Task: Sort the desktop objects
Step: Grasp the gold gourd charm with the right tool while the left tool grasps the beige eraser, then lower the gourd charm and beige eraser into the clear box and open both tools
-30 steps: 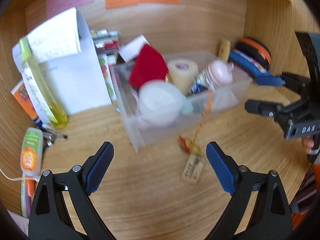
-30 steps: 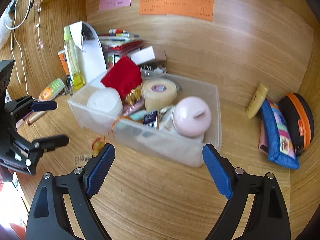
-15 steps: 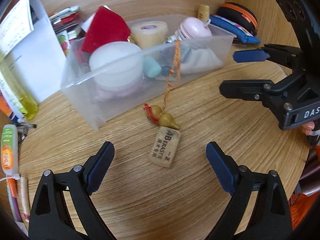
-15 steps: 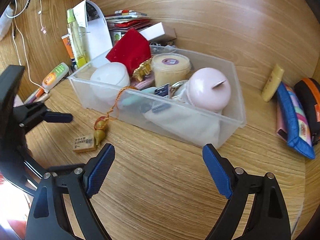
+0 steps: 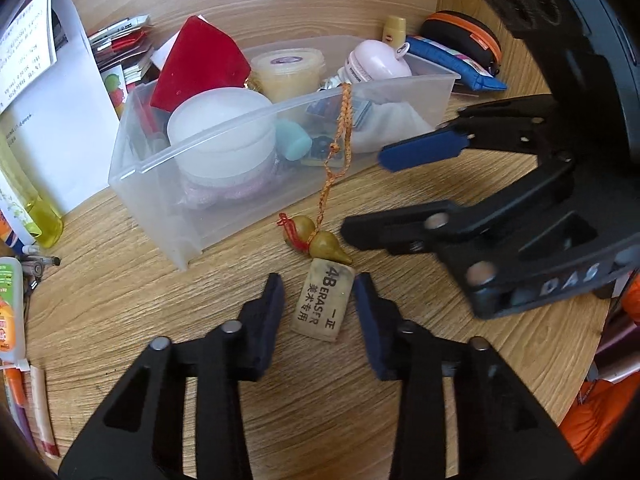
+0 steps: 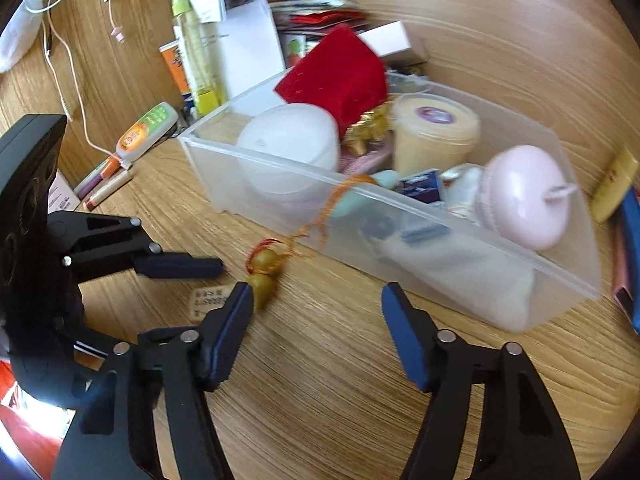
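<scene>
Far left on the pale wooden bench (image 5: 140, 300): a green-and-orange squeeze tube (image 5: 8, 308) lying flat, then an upright clear bottle of yellow liquid (image 5: 36, 216) against a folded white printed sheet (image 5: 60, 120). Just right of these, a clear plastic bin (image 5: 208, 140) crammed with a red velvet pouch (image 5: 196, 68), a frosted white round jar (image 5: 220, 128), a cream lidded tub (image 5: 288, 70) and a pink round case (image 5: 376, 66). Draped over the bin's near rim, an orange braided cord (image 5: 344, 120), running down to a small golden gourd charm (image 5: 316, 242) resting on the bench. Touching the charm on its near side, the task's thing: a beige rectangular eraser (image 5: 322, 304) printed in black, lying flat between the blue pads of the left claw (image 5: 319, 312). Jaws there just been closing, narrowed around the eraser, right pad at its edge, left pad a sliver apart, so not yet pinching. Further right, the right claw (image 6: 317, 294), jaws also just been closing yet half spread, nothing between them, left finger tip just beside the gourd charm. Far right by the wooden wall, a blue fabric pouch (image 5: 452, 64) and a black oval case with an orange zip (image 5: 464, 36).
</scene>
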Demonstrator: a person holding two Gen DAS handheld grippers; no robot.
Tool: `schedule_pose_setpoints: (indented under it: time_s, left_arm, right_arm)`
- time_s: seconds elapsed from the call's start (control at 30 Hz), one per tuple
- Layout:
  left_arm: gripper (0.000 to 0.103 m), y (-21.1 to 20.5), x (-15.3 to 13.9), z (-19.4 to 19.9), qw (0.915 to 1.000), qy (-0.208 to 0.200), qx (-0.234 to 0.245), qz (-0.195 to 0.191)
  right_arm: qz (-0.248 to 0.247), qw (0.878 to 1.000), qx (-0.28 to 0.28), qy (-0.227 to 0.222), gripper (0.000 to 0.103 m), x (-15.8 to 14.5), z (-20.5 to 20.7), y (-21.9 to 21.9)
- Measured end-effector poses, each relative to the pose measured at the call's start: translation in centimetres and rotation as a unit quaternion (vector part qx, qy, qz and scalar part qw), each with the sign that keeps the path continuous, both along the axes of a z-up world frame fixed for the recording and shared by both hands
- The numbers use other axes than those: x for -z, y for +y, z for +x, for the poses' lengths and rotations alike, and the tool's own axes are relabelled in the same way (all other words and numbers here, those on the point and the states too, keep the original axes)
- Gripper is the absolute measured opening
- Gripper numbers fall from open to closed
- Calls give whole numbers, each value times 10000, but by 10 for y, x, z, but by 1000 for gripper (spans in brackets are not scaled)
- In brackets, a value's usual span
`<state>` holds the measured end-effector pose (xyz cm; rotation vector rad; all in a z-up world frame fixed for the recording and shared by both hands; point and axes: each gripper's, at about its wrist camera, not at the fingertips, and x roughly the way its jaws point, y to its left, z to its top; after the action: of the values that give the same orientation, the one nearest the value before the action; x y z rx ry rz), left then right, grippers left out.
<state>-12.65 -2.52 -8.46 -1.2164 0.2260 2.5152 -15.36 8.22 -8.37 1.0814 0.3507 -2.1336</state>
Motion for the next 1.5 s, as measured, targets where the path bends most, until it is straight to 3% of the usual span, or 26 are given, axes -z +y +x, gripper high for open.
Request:
schedule_pose_setpoints:
  time_s: [0.17, 0.27, 0.47, 0.77, 0.9, 1.07, 1.5]
  left_arm:
    - [28, -4, 0, -1, 9999, -34, -3, 108]
    - [24, -6, 0, 0, 9999, -35, -25, 141]
    - [23, -15, -1, 0, 9994, -90, -80, 330]
    - [23, -23, -4, -3, 9984, -83, -267, 493]
    - [23, -25, -12, 5, 9979, 206, -414, 450]
    - [23, -25, -18, 3, 9962, 295, -495, 658]
    - [23, -11, -68, -17, 9890, 871, -550, 1060]
  right_arm:
    - [84, 9997, -185, -130, 40, 8, -2, -21]
    - [130, 9995, -241, -137, 37, 10, -3, -31]
    - [236, 9990, -342, -171, 18, 17, -6, -42]
    - [-1, 9998, -148, -112, 18, 9, 3, -9]
    - [-141, 9999, 45, 20, 18, 0, 11, 14]
    - [-310, 9986, 397, 137, 18, -13, 10, 45]
    - [-762, 9901, 802, 866, 18, -63, 6, 79]
